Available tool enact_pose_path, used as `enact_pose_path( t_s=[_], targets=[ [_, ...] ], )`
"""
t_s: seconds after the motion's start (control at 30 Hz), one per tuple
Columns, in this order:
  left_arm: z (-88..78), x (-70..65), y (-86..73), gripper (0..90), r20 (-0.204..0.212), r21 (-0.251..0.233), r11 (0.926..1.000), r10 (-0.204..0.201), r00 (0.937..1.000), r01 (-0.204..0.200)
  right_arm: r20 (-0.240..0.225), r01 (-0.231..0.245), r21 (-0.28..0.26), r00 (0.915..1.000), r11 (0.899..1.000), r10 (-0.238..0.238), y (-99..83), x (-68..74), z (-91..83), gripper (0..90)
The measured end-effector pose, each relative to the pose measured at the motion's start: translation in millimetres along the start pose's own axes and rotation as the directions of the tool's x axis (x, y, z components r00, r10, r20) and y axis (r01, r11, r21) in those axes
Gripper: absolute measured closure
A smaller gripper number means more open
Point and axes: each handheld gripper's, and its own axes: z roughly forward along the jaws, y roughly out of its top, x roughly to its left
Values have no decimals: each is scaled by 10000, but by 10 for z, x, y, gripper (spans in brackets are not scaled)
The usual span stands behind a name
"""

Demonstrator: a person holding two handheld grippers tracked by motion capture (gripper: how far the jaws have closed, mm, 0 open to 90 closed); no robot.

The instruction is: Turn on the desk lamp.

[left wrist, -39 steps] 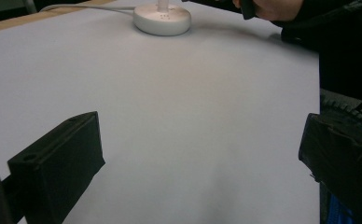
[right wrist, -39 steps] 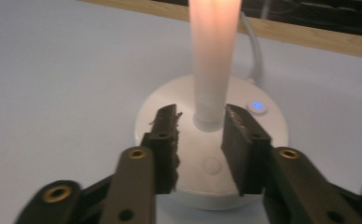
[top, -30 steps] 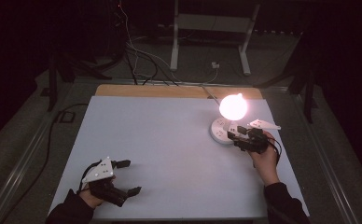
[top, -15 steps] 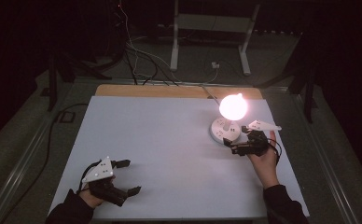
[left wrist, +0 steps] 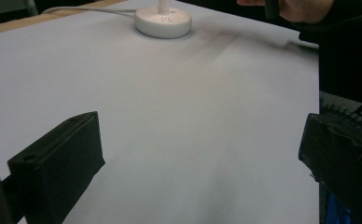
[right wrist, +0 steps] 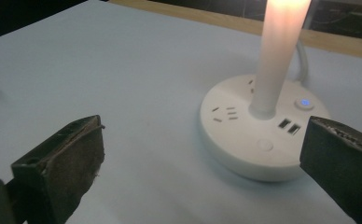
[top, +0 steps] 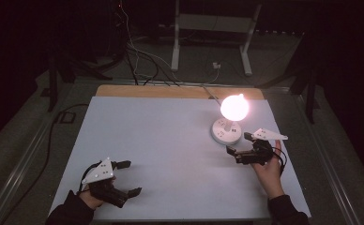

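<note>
The right tool (top: pixel 242 149), jaws spread wide and holding nothing, has pulled back from the lit lamp (top: pixel 230 117) on the worktop (top: pixel 161 140). The switching looks done. The left tool (top: pixel 124 179) rests spread too.

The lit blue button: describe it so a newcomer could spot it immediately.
Start at the glowing lamp on the far right part of the white table and follow its stem to the round white base. The blue button sits on top, right of the stem, beyond the two USB ports. Only it glows blue.
</note>
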Motion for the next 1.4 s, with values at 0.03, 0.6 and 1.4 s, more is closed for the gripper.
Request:
enact_pose_path(
  t_s=[0.03,0.6,1.4],
  targets=[
    [-2,3,2,3,-8,-41,10000,-4,10000,4,-29,16,107,10000,9999,-16,-15,20,-16,0],
    [7,2,5,3,56,-31,10000,-6,10000,6,-391,83,827,9992,9965,-51,-368,245,-224,0],
    [12,2,3,3,21,-4,10000,-24,10000,24,-630,412,1910,9976,9807,-297,-768,412,-431,0]
  ],
)
